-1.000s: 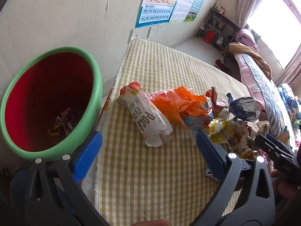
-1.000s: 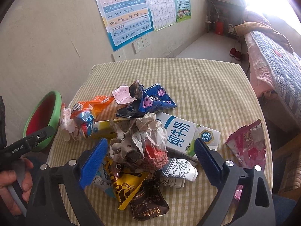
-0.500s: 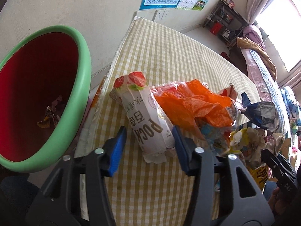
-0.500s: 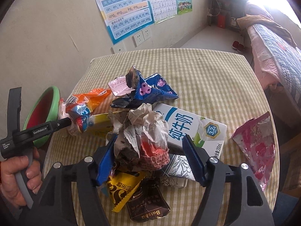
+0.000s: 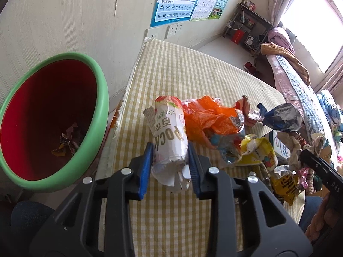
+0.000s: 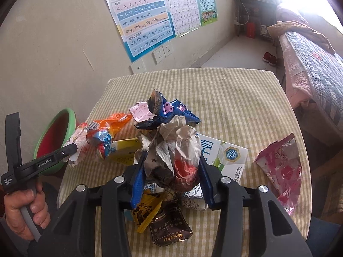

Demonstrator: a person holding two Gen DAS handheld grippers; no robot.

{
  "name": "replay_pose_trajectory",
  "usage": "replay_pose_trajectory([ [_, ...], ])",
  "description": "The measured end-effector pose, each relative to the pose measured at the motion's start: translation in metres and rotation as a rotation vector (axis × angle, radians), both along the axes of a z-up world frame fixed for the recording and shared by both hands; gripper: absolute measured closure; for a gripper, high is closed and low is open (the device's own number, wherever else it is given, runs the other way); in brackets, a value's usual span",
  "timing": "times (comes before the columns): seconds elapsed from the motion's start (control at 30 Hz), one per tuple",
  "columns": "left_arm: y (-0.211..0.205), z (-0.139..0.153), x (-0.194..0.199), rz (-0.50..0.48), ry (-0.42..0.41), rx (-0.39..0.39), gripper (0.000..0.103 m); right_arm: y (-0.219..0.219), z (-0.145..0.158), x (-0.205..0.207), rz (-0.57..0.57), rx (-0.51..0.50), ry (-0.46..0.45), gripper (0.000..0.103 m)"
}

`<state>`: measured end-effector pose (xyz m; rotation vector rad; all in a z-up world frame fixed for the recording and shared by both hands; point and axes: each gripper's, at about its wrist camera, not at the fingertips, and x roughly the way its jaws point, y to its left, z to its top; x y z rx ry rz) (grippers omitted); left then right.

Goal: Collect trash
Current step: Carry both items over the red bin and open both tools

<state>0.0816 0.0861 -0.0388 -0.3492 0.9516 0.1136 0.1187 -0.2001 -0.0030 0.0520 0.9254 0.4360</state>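
Left gripper (image 5: 169, 160) jaws, just closing, pinch white crushed Pocky carton (image 5: 169, 137): light, crushable; hold mid-body. Green-rimmed red bin (image 5: 100, 115) at 9 o'clock.
Right gripper (image 6: 171, 171) jaws, just closing, clamp grey crumpled paper wad (image 6: 173, 147): soft, springy, may slip.

Both tongs (image 5: 169, 160) (image 6: 171, 171) clamped, tilted down

place: home bedroom | signs: quilted bed (image 6: 315, 64); pinyin posters (image 6: 141, 17); gingham-covered table (image 6: 235, 98)
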Motion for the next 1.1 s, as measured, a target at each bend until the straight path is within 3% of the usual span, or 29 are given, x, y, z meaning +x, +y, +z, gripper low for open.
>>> replay_pose_trajectory([
  [0.5, -0.027, 0.034, -0.027, -0.055, -0.072, 0.007, 0.074, -0.008, 0.035, -0.028, 0.003, 0.001, -0.084, 0.06],
  [0.87, -0.012, 0.049, -0.045, -0.028, -0.103, 0.016, 0.074, 0.009, 0.045, -0.032, 0.041, 0.009, -0.102, 0.06],
  [1.1, 0.011, 0.057, -0.054, 0.007, -0.12, 0.041, 0.074, 0.048, 0.053, -0.03, 0.115, 0.022, -0.113, 0.06],
])
